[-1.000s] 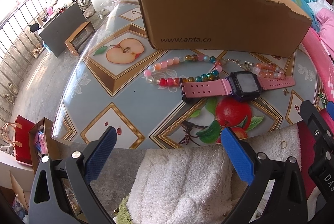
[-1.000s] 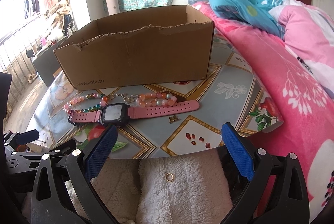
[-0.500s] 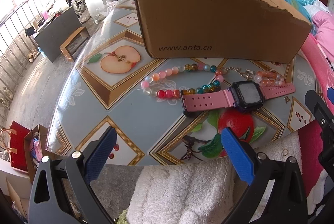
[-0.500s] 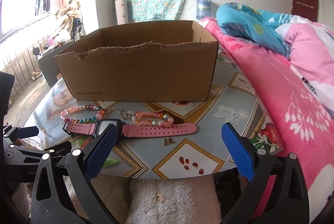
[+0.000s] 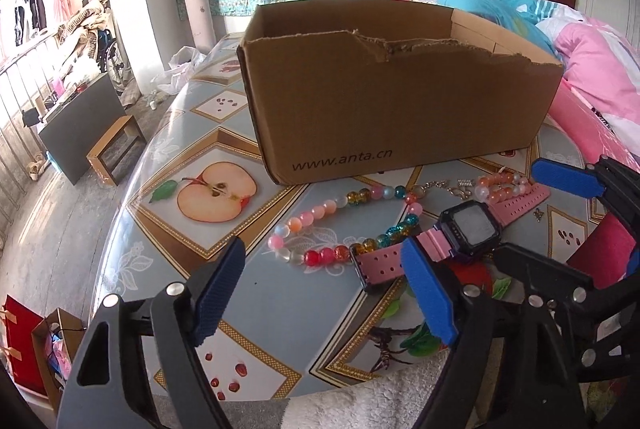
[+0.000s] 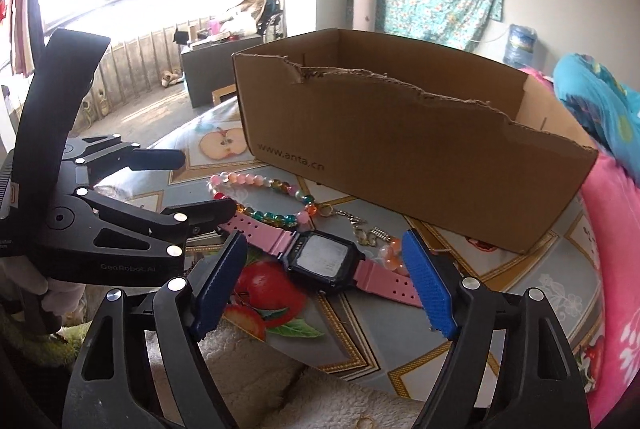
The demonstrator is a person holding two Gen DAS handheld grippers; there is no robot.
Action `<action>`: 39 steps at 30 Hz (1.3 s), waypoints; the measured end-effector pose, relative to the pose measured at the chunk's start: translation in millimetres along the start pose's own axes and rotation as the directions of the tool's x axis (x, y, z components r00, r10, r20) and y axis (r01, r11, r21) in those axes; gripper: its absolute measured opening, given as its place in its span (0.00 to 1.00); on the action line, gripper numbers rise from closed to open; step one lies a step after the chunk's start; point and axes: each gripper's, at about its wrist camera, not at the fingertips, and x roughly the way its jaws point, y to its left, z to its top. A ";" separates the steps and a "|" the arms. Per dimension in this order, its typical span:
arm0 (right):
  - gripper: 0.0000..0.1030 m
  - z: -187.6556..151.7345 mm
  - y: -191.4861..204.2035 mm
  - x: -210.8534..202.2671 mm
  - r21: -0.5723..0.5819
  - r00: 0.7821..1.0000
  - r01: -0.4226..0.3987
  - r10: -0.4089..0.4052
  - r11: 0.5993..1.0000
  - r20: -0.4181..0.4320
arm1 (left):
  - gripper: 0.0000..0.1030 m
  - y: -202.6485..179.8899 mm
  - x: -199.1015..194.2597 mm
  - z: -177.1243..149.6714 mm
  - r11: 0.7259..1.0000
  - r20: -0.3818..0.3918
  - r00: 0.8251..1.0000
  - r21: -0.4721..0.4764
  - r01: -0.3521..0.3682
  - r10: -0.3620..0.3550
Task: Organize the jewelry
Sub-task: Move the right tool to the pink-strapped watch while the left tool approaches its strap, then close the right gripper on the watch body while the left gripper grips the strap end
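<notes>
A pink-strapped digital watch (image 5: 468,231) (image 6: 324,257) lies flat on the table in front of an open cardboard box (image 5: 396,93) (image 6: 400,145). A bracelet of coloured beads (image 5: 344,225) (image 6: 260,195) lies just left of it, and a smaller pale bead bracelet (image 5: 500,187) (image 6: 390,255) at its right. My left gripper (image 5: 324,293) hovers over the table near the bead bracelet, its jaws closing with nothing between them. My right gripper (image 6: 320,289) hangs low over the watch, jaws closing, the watch face between the blue pads (image 6: 428,289) but untouched.
The table (image 5: 224,213) has a fruit-pattern cover and its near edge is close below both grippers. A white fleece cloth (image 6: 280,381) lies below that edge. A pink quilt (image 6: 616,269) borders the right side. A small charm (image 5: 538,215) lies by the watch strap.
Both grippers moved forward over the table toward the jewelry and tilted, and their jaws narrowed. The right gripper swung left over the watch; the left one now shows at its left.
</notes>
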 end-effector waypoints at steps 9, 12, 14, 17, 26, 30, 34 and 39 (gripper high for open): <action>0.68 6.4 9.2 40.5 -0.146 0.988 -0.081 0.061 0.986 -0.139 | 0.48 4.6 11.0 2.3 0.997 0.003 0.997 0.016 0.071 -0.071; 0.68 0.8 13.2 49.5 -0.202 0.978 -0.094 0.052 0.975 -0.200 | 0.45 7.9 11.0 -0.5 0.997 -0.001 0.997 0.009 0.081 -0.081; 0.67 0.5 13.3 48.8 -0.215 0.977 -0.101 0.056 0.971 -0.205 | 0.45 9.5 8.6 -2.4 0.996 0.006 0.996 0.013 0.093 -0.093; 0.56 2.3 8.6 48.7 -0.207 0.972 -0.113 0.065 0.972 -0.224 | 0.45 8.3 1.7 -2.8 0.991 0.026 0.992 0.046 0.124 -0.125; 0.51 7.6 -15.3 45.2 -0.128 0.948 -0.216 0.176 0.968 -0.264 | 0.45 -18.9 -8.4 -8.2 0.953 -0.001 0.980 0.232 0.195 -0.200; 0.51 7.7 -21.6 44.6 -0.103 0.939 -0.250 0.215 0.963 -0.268 | 0.45 -37.6 -7.0 -12.9 0.924 -0.002 0.988 0.353 0.144 -0.153; 0.51 7.6 -28.5 44.9 -0.071 0.928 -0.285 0.257 0.956 -0.269 | 0.45 -57.3 -7.2 -20.8 0.866 0.020 0.992 0.489 0.100 -0.126; 0.51 7.9 -43.7 45.3 -0.020 0.905 -0.350 0.333 0.936 -0.264 | 0.45 -71.7 -1.5 -26.9 0.823 -0.026 0.992 0.556 0.118 -0.124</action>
